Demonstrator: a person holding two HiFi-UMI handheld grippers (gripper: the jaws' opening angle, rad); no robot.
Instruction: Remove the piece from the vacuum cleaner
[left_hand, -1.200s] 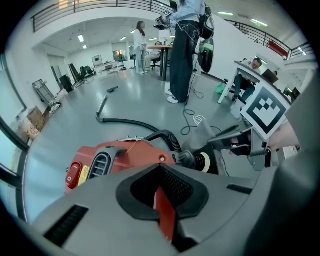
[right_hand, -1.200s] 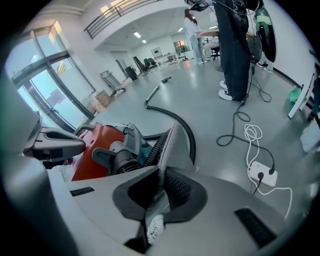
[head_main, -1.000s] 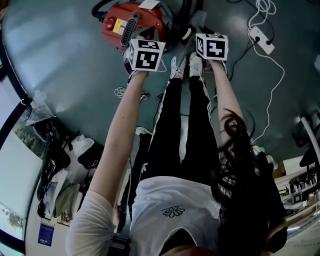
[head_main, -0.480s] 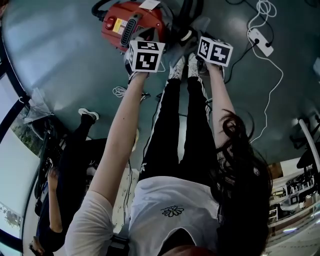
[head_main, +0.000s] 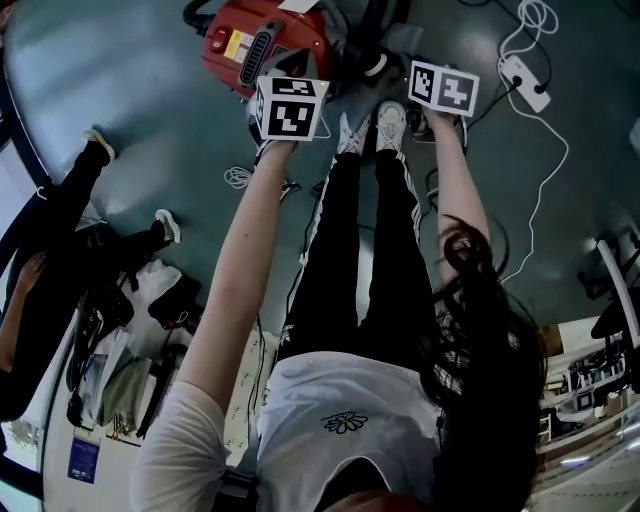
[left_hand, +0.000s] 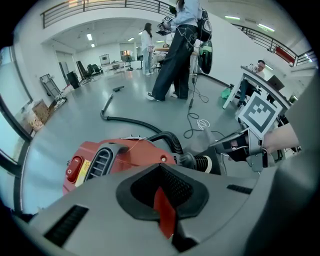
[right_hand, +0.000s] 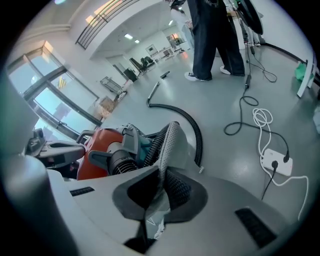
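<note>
Your right gripper (right_hand: 157, 192) is the working one. Its jaws are pinched together on the near end of the grey mesh piece (right_hand: 170, 145). The piece runs ahead and up from those jaws. Its long axis points away from you toward the hose socket (right_hand: 117, 163) of the red vacuum cleaner (head_main: 262, 45). The far end lies against the black ribbed hose (right_hand: 152, 149), and I can't tell if it is free of the machine. The vacuum sits ahead-left of the right jaws, just past your shoes (head_main: 390, 125). Your left gripper (left_hand: 161, 200) is nearer the body. Its jaws are nearly together with a red sliver (left_hand: 164, 215) between them, likely a housing edge, bracing it. The piece looks thin, limp and perforated, folded lengthwise. Judgement: pull along its length, back toward you and away from the socket.
</note>
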